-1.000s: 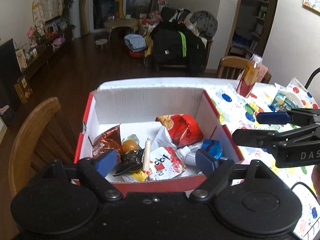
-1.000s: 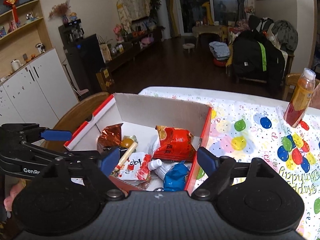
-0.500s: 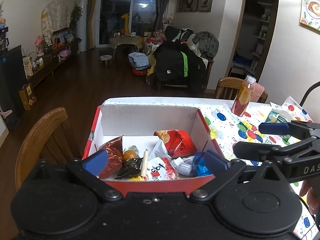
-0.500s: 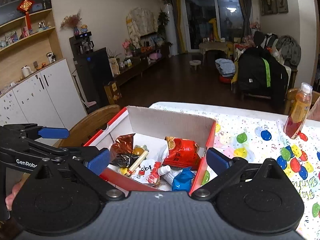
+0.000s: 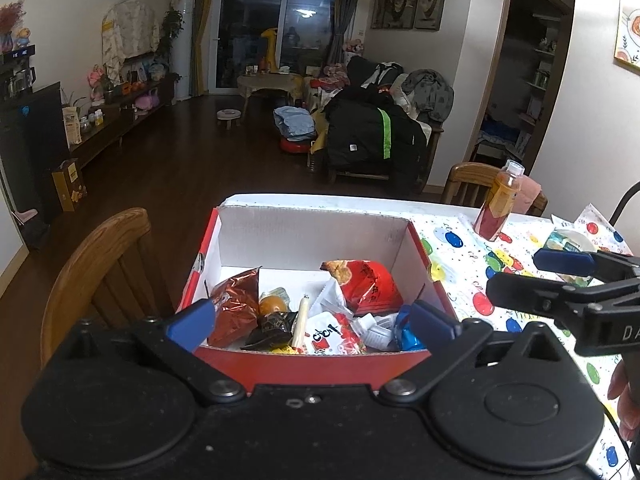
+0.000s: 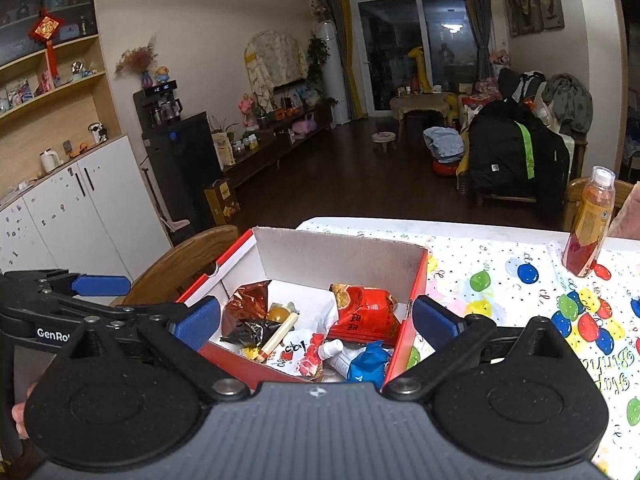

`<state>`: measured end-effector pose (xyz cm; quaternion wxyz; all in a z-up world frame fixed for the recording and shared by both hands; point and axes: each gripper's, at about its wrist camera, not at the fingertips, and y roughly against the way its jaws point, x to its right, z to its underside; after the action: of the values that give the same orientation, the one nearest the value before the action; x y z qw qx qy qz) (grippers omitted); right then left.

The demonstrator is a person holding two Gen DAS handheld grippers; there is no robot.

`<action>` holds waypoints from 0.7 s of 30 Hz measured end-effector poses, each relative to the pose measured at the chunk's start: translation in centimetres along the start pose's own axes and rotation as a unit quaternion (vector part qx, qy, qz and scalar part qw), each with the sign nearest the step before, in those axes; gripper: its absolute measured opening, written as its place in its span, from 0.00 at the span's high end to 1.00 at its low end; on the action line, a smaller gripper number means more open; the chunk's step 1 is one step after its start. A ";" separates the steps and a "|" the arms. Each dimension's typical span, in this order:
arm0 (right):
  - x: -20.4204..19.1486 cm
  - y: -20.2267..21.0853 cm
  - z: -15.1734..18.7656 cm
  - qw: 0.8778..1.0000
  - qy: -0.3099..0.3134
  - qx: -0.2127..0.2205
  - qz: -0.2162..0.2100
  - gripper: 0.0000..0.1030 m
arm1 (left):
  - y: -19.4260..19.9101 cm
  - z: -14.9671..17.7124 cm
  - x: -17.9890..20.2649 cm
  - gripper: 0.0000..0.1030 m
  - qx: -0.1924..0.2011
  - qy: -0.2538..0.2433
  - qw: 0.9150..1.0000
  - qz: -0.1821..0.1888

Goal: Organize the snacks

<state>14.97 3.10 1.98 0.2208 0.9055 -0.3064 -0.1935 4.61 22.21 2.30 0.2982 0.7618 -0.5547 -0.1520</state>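
Open-topped box (image 5: pixel 316 236) reachable from above; back half of its floor bare, front half crowded with snack packets (image 5: pixel 366 286). Wooden chair (image 5: pixel 96 276) close against the box's left wall. Right of it, open desk (image 6: pixel 500 292) up to an upright bottle (image 6: pixel 590 222)

On my right-wrist view the left gripper (image 6: pixel 102 294) carries white lettering on its black arm — I read "GenRo", the rest cut off by the housing. From the left-wrist view the right gripper (image 5: pixel 520 276) shows "DA" in pale letters before the frame edge ends it. The balloon tablecloth (image 6: pixel 520 280) has cursive "Happy Birthday" print at the far right, upside down to me, only partly legible. A white-and-red snack packet (image 5: pixel 330 334) in the box (image 5: pixel 312 236) bears dark characters — I can't make them out. The red bag (image 6: pixel 362 312) has dark print too, unreadable.
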 end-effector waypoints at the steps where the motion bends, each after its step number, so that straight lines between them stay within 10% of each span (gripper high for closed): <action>1: 0.0 0.1 0.0 1.000 -0.001 0.001 0.000 0.00 | 0.1 0.0 -0.1 0.00 0.001 0.002 1.000 -0.001; 21: -0.2 0.4 0.8 1.000 -0.009 0.008 0.012 0.00 | 1.8 0.0 -0.1 0.00 0.025 0.008 1.000 0.008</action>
<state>14.25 2.74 1.62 0.2129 0.9018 -0.3205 -0.1967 3.26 21.96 3.42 0.2847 0.7657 -0.5619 -0.1297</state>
